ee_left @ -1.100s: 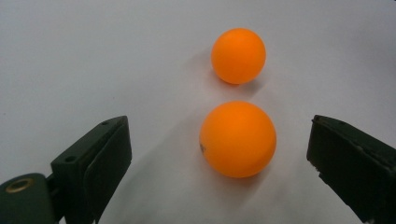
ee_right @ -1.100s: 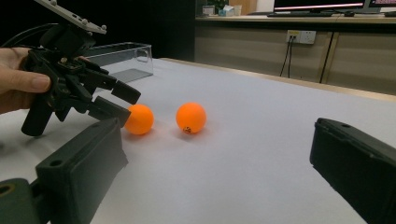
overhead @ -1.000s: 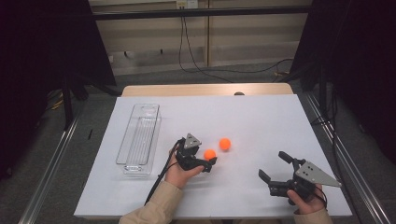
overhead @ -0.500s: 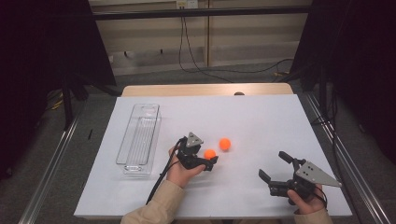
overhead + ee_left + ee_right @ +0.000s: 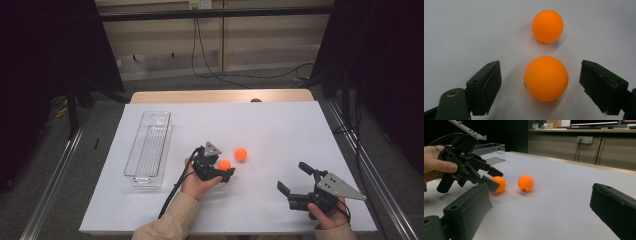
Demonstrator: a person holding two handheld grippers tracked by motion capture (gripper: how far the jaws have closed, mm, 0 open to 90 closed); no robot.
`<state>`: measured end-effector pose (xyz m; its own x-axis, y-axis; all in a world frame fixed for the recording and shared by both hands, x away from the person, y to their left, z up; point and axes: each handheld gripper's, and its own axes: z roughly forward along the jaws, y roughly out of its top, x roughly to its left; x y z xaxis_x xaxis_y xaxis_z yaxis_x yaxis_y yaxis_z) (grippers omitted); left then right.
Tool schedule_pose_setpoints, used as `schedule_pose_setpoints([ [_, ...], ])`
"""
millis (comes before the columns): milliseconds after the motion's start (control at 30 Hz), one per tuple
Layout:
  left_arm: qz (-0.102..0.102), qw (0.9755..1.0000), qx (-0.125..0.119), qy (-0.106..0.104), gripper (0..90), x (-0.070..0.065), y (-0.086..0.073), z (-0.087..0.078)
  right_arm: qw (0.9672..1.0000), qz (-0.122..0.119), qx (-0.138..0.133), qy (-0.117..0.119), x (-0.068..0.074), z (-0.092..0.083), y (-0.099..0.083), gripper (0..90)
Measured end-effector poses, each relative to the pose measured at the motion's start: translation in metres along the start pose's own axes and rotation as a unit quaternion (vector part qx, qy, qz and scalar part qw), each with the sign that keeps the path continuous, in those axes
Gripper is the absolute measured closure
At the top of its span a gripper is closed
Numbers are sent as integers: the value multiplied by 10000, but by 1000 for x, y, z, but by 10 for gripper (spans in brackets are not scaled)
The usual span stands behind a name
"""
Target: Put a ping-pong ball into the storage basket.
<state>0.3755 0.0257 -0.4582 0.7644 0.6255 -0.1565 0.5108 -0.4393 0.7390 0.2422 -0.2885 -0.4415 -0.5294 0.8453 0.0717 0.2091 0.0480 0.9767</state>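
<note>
Clear plastic tray (image 5: 149, 150) at the left, empty so far: nothing put away yet. Next along, left gripper (image 5: 223, 169) set around the near orange ball (image 5: 225, 164), jaws just closing in but not yet touching it, gaps on both sides. Second ball (image 5: 241, 154) just beyond, loose on the white table (image 5: 280, 130). Far right, right gripper (image 5: 292, 177) spread wide, holding nothing. Both pickups likely still ahead.
</note>
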Motion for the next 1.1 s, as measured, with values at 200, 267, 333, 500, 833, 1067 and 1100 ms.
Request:
schedule_pose_setpoints([
  [200,8,10000,65,38,238,0,0,1,10000,-1,4,2,0,0,0,23],
  [267,14,10000,87,35,253,1,0,1,10000,-3,12,2,0,0,0,23],
  [333,12,9999,108,27,278,1,0,1,10000,-6,14,1,0,0,0,23],
  [500,13,9999,119,20,304,1,0,2,10000,-3,16,4,0,0,0,23],
  [833,22,9998,175,-4,340,1,0,2,10000,-6,13,2,0,0,0,23],
  [1067,56,9997,228,-6,379,2,-1,3,10000,-8,5,1,0,0,0,23],
  [1100,56,9997,228,-6,379,2,-1,3,10000,-8,5,1,0,0,0,23],
])
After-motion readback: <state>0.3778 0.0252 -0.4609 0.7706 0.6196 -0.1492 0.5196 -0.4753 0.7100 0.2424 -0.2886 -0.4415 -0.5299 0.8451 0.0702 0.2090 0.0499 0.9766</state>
